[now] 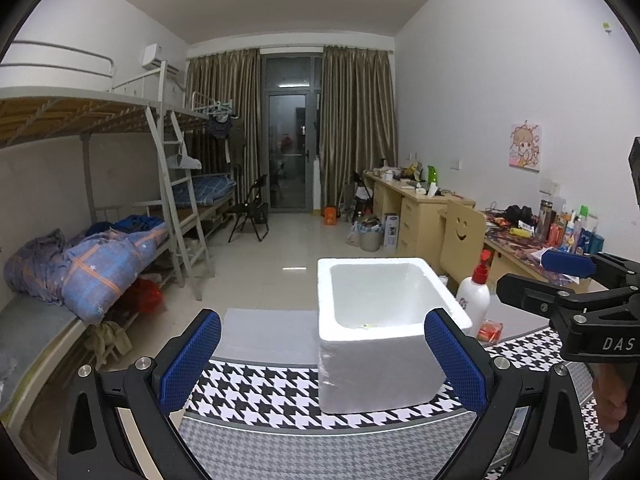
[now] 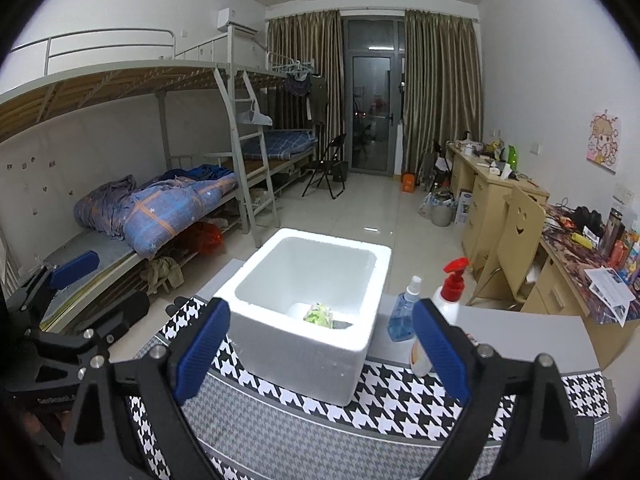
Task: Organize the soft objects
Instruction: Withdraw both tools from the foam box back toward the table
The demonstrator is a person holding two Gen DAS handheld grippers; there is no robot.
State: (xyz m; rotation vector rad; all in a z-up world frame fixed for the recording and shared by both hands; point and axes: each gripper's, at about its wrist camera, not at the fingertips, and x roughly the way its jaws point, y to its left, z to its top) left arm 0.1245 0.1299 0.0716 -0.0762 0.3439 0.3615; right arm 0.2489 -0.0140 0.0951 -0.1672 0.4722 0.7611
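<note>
A soft green-and-white item lay at the bottom of the white foam box, w/ a pale lump beside it, too small to identify. From the left wrist view only a speck of it showed over the box's near wall. The box sat on the checked cloth covering the table; a blue spray bottle and a white pump bottle w/ red top stood just beside its right wall.

Right gripper hung in front of the box, jaws spread wide, nothing between the blue pads. Left gripper was likewise wide open and empty, facing the box's near wall.

Risks, as judgement:
- The box looked light, so a finger catching the rim or wall on the next approach could shove or tip it, and the contents w/ it.
- The pump bottle was tall and close to the right gripper's right finger; a sideways swing could knock it over, maybe into the spray bottle.
- The 2 grippers were near each other; both going for the box opening at once could clash.
- No other soft items showed on the cloth, so whether anything was left to sort couldn't be told.
</note>
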